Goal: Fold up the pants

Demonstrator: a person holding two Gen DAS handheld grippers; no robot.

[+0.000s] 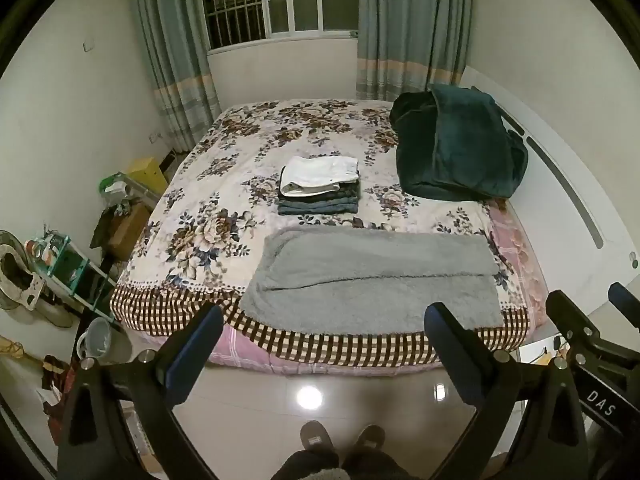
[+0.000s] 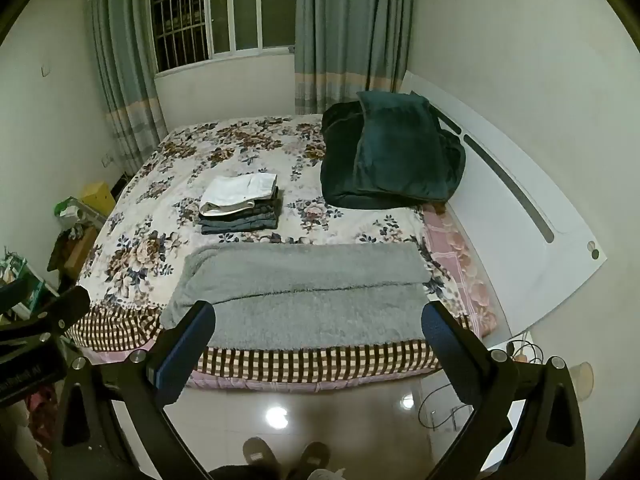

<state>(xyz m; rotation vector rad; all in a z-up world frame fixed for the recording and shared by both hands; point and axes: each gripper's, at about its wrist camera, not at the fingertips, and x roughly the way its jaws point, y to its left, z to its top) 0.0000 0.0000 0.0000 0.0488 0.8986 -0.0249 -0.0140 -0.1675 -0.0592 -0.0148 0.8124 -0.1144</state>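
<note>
Left wrist view shows your left gripper [image 1: 324, 320] spread wide with nothing in it, and your right gripper [image 2: 318, 318] is just as wide and bare. Both hang off the bed's near edge. The gray fuzzy pants [image 1: 372, 280] lie flat on the flowered bedspread [image 1: 240, 152], close to that edge, already doubled leg on leg, I think. Behind them sits a neat stack of folded clothes [image 1: 318, 188]. Come down on the two corners at one end, pinch both layers, lift together, and lay them evenly over the other end.
</note>
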